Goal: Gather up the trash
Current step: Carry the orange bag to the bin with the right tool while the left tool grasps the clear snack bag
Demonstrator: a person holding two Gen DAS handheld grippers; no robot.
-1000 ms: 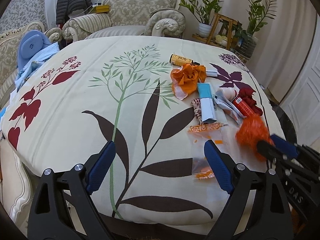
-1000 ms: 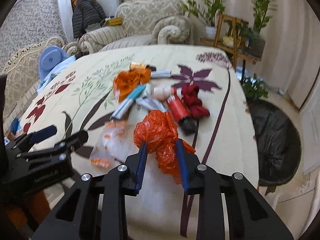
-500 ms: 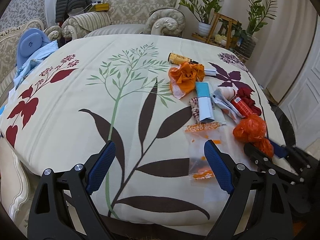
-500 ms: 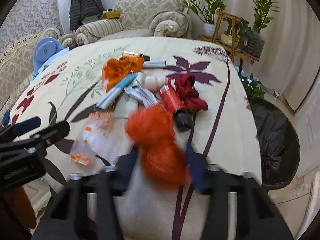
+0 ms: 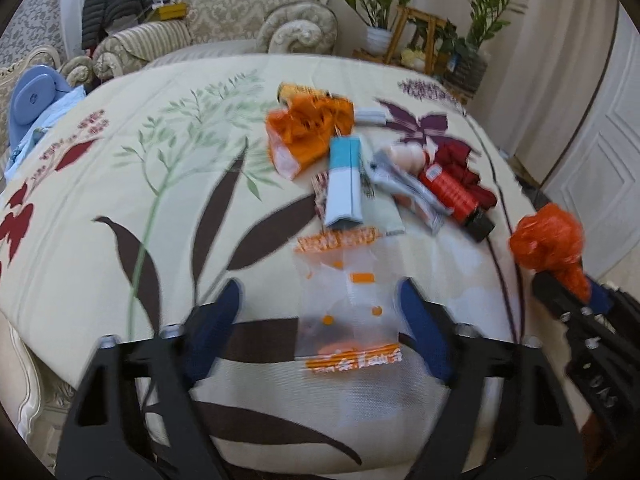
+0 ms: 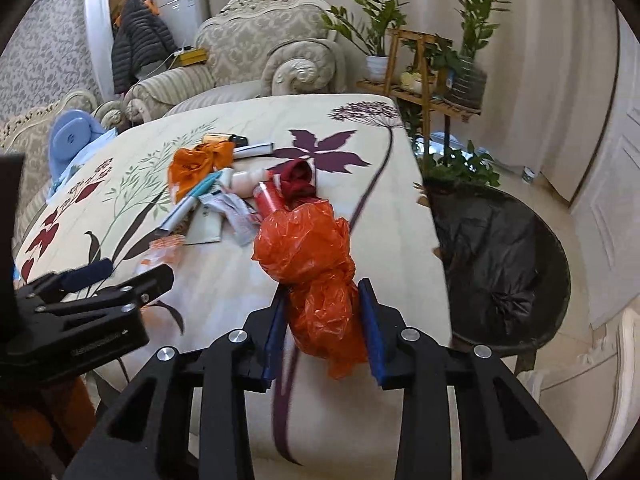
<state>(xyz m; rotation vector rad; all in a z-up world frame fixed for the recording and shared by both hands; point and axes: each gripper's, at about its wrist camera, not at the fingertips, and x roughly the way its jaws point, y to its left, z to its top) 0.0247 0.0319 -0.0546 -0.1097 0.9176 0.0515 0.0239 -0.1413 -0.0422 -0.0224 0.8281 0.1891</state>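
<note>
My right gripper (image 6: pixel 323 308) is shut on a crumpled orange plastic bag (image 6: pixel 312 256) and holds it above the table's right side; the bag also shows in the left wrist view (image 5: pixel 548 240). My left gripper (image 5: pixel 320 312) is open, its fingers on either side of a clear plastic bag with orange print (image 5: pixel 348 304) that lies flat on the table. A pile of trash lies beyond: an orange wrapper (image 5: pixel 308 132), a blue-and-white tube (image 5: pixel 344 184), a red bottle (image 5: pixel 452 192) and a dark red cloth (image 5: pixel 468 164).
A black-lined trash bin (image 6: pixel 496 264) stands on the floor right of the table. The table wears a cream floral cloth (image 5: pixel 160 184). Sofas, a plant stand and potted plants stand behind. A blue object (image 6: pixel 70 140) lies at the far left.
My right gripper has lifted the orange bag off the table and carried it right. My left gripper has moved forward and right, so its fingers now flank the clear bag.
</note>
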